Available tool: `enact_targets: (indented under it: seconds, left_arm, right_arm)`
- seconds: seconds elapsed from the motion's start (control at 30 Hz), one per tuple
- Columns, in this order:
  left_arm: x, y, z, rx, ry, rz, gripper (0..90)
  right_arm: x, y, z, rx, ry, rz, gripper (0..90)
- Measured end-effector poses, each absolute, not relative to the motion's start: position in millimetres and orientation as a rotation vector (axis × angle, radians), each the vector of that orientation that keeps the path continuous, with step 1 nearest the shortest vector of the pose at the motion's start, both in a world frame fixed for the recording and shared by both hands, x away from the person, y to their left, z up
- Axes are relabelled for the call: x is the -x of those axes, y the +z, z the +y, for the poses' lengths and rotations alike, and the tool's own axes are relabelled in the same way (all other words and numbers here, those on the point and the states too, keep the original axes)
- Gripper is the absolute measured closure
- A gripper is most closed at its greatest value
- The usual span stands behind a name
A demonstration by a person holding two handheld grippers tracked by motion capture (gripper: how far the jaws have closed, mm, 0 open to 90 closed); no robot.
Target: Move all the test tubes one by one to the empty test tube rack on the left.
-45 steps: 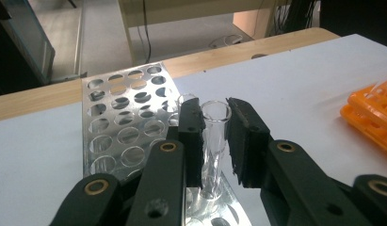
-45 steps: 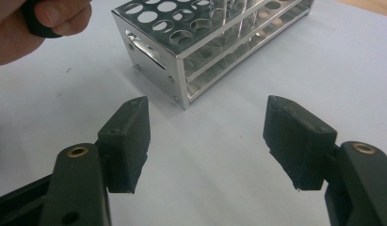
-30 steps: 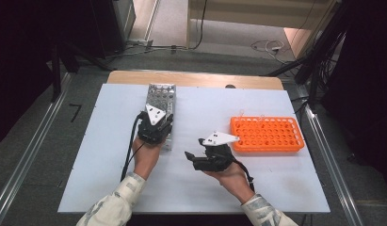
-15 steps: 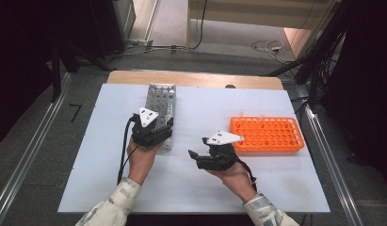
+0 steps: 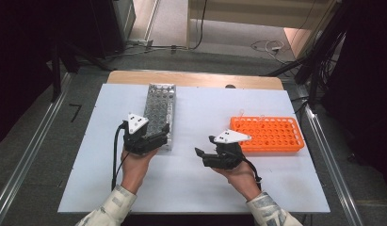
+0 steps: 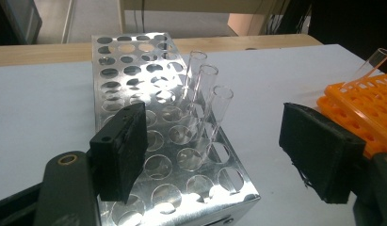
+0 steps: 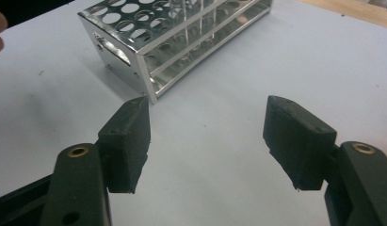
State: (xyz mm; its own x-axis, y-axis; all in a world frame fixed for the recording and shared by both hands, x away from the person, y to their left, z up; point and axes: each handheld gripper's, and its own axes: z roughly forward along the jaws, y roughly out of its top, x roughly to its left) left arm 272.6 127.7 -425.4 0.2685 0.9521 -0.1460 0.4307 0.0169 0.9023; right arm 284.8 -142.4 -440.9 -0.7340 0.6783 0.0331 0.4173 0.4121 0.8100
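Both pads of the left gripper (image 6: 214,155) stand apart with nothing clamped between them; its jaws have just been opening. Between and beyond them in the left gripper view rises the metal rack (image 6: 134,89), with three clear tubes (image 6: 214,117) upright in a row of holes along its right side, the nearest tube just past the pads and touching neither. From above, the left gripper (image 5: 151,137) sits at the near end of the rack (image 5: 159,106), its hand (image 5: 134,165) coming in from the table's near edge.

Jaws of the right gripper (image 7: 207,141) are likewise wide apart and empty, over bare white table (image 7: 219,84), pointing towards the rack's near corner (image 7: 149,42). In the high view the right gripper (image 5: 207,146) hovers near the table's middle, between the rack and the orange rack (image 5: 266,134), just beside the orange rack's left end, and its jaws point left.

The metal rack lies lengthwise in the left half of the table (image 5: 205,183), reaching towards the far edge. The orange rack lies near the right edge; one tube (image 6: 372,63) leans out of it, seen in the left gripper view.
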Motion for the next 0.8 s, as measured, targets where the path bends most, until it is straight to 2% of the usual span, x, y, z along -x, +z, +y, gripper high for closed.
enact_targets:
  seconds: [0.3, 0.63, 0.8]
  left_arm:
    - [-264.4, -426.2, 133.6, -1.578, 0.687, 1.324, 22.1]
    - [-263.6, -430.9, 137.8, -1.58, 0.707, 1.351, 16.9]
    - [-263.6, -432.5, 138.6, -1.578, 0.709, 1.352, 16.8]
  right_arm:
    - [-288.8, -439.4, -162.4, -1.009, 1.221, 2.331, 30.7]
    - [-294.1, -437.7, -179.8, -1.061, 1.201, 2.289, 24.2]
    - [-295.2, -435.5, -189.2, -1.08, 1.203, 2.262, 24.1]
